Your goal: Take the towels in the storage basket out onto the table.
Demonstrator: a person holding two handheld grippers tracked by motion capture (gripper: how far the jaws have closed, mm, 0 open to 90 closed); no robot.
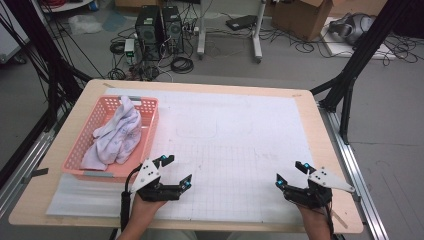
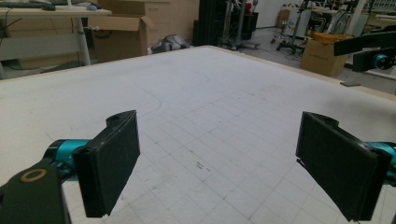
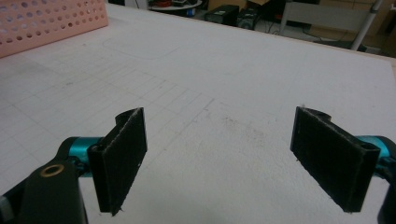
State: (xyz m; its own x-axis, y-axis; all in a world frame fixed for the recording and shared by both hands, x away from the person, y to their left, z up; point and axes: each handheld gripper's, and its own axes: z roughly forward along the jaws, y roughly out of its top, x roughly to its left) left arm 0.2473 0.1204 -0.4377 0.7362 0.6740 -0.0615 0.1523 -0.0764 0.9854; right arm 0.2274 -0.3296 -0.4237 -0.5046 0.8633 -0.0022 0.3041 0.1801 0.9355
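A cluttered workshop of cables, computer towers and cardboard boxes rings the white gridded tabletop (image 1: pixel 240 135), where from the high view we see a crumpled pale cloth (image 1: pixel 117 134) heaped in the pink basket (image 1: pixel 150 131) at the left, the left hand-held gripper (image 1: pixel 177 171) just beside its near corner and the right hand-held gripper (image 1: pixel 290 172) well apart, both released and grasping nothing. In the left gripper view our jaws gape over bare grid; in the right gripper view likewise, the basket (image 3: pixel 51 21) far off, so we judge the left should reach in and pinch a raised fold first.
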